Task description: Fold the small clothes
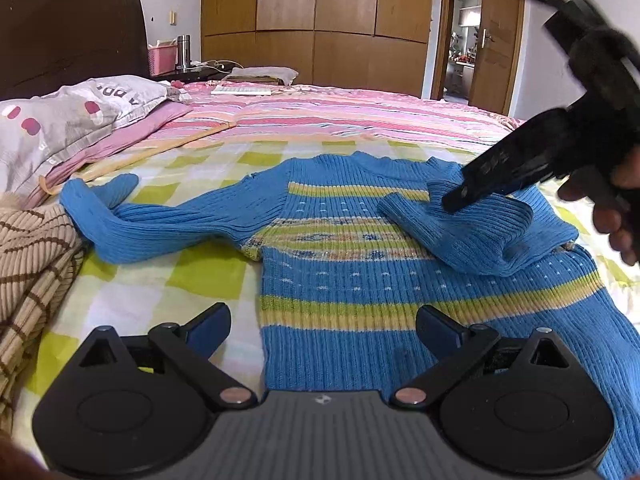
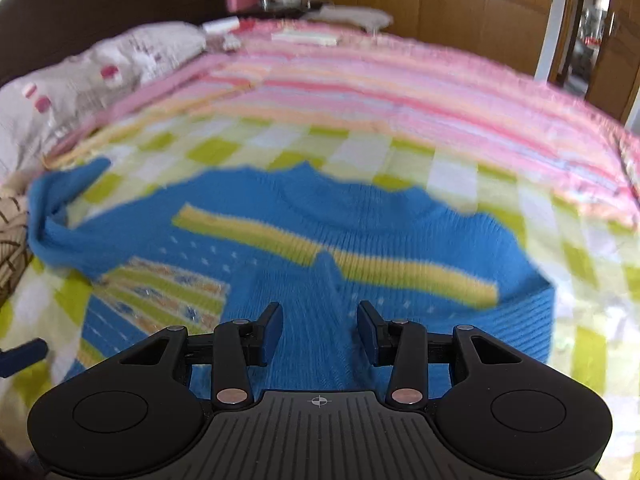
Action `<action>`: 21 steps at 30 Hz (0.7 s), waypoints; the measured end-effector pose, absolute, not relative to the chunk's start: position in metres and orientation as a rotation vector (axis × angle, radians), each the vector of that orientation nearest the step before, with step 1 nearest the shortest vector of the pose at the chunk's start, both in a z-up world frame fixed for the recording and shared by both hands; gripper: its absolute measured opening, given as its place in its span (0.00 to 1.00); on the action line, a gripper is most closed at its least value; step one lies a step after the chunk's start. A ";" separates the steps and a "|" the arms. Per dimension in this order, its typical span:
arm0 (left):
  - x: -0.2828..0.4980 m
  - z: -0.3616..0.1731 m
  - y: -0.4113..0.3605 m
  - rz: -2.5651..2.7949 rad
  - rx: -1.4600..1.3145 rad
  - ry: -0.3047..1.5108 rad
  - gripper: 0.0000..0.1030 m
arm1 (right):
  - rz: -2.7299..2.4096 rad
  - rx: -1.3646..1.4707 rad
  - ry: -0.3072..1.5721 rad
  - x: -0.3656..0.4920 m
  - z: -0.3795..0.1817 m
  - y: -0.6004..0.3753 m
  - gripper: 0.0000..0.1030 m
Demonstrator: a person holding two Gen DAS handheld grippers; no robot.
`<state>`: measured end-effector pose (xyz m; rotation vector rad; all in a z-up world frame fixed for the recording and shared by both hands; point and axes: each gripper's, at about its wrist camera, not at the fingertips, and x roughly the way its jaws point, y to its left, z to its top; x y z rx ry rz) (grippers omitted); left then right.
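Sweater (image 1: 352,280) lies on bed (image 1: 192,276), one sleeve (image 1: 480,228) folded across, the other still outstretched; right tool (image 2: 319,330) and left tool (image 1: 323,326) spread, empty.

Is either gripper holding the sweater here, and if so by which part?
Neither. The left gripper is open above the sweater's hem. The right gripper is open over the folded-in sleeve, pads not pressing it.

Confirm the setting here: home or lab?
Home bedroom, most likely: a bed with a checked sheet, a pillow by the dark headboard, and a wooden wardrobe.
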<state>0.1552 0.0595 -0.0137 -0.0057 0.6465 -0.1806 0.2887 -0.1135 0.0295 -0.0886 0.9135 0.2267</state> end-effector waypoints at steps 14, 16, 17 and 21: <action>0.153 -0.009 0.068 -0.160 -0.016 0.605 1.00 | 0.233 -0.183 0.647 0.296 0.066 -0.086 0.14; 0.152 -0.009 0.067 -0.158 -0.008 0.600 1.00 | 0.197 -0.207 0.668 0.299 0.062 -0.087 0.29; 0.152 -0.008 0.067 -0.159 -0.007 0.598 1.00 | 0.199 -0.197 0.666 0.296 0.062 -0.090 0.29; 0.152 -0.007 0.068 -0.155 -0.013 0.593 1.00 | 0.189 -0.189 0.639 0.273 0.067 -0.098 0.30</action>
